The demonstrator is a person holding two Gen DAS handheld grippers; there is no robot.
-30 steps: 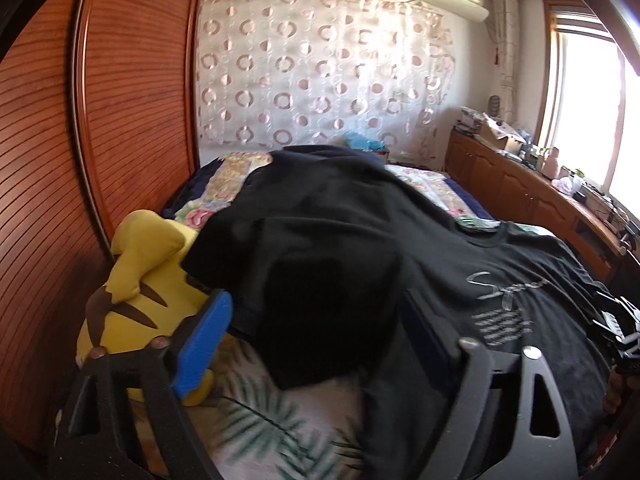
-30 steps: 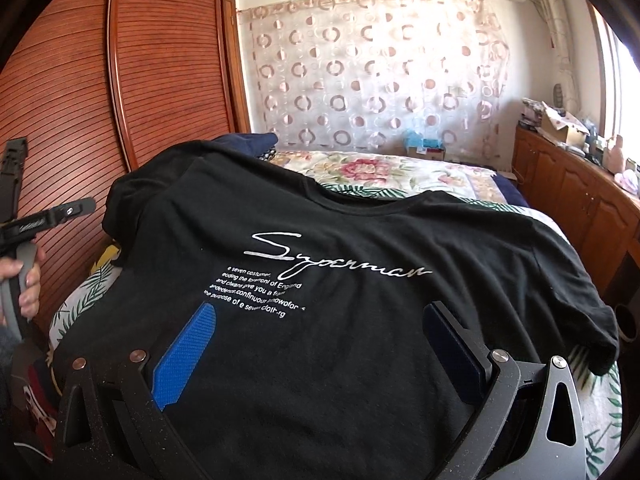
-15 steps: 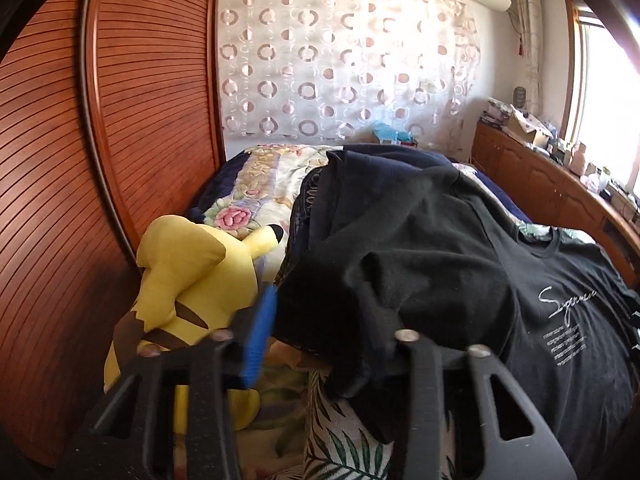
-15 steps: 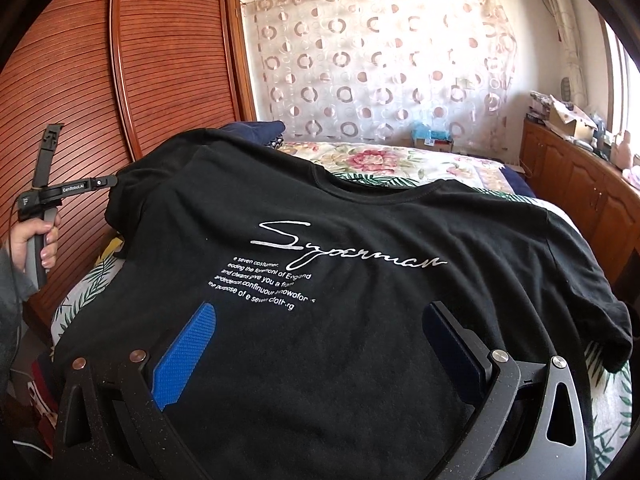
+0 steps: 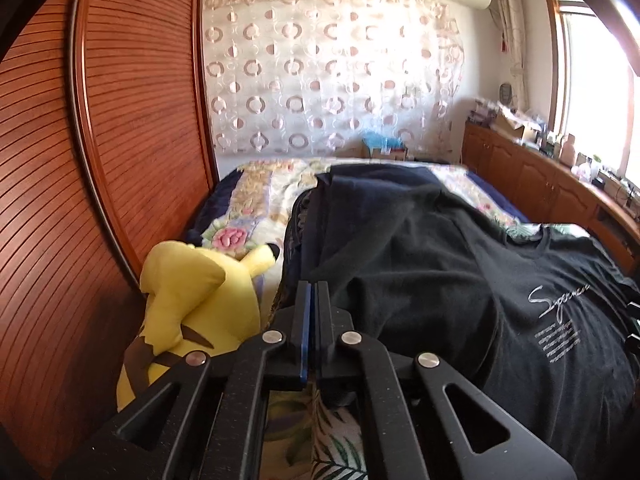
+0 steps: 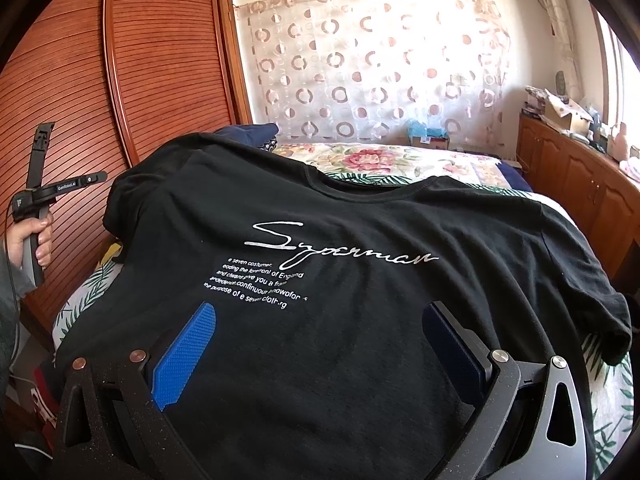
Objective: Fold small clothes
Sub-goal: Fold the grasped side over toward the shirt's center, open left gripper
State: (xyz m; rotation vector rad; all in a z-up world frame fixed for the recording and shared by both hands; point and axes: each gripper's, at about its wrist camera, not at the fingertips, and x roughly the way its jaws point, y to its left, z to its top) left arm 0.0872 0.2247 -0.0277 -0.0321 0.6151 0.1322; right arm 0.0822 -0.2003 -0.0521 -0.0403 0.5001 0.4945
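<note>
A black T-shirt (image 6: 360, 208) with white script print lies spread face up across the bed (image 6: 380, 160). My right gripper (image 6: 320, 308) hovers open over its lower part, blue pads wide apart, nothing pinched. My left gripper (image 5: 312, 290) is at the shirt's left sleeve (image 5: 360, 264); its jaws are closing and stand almost together, with a thin fold of black cloth caught between the pads. In the right wrist view a hand (image 6: 28, 236) holds that left gripper's handle at the far left, beside the sleeve. The shirt's print (image 5: 560, 300) shows at the right of the left wrist view.
A yellow plush toy (image 5: 188, 292) lies at the bed's left edge against slatted wooden wardrobe doors (image 5: 100, 140). Dark blue clothing (image 6: 248, 134) sits under the shirt's far shoulder. A cluttered wooden cabinet (image 6: 580, 176) runs along the right wall under the window.
The left gripper's jaws went from wide open to nearly together on the sleeve, and it shifted sideways along the bed's left edge. The right gripper stayed still and open.
</note>
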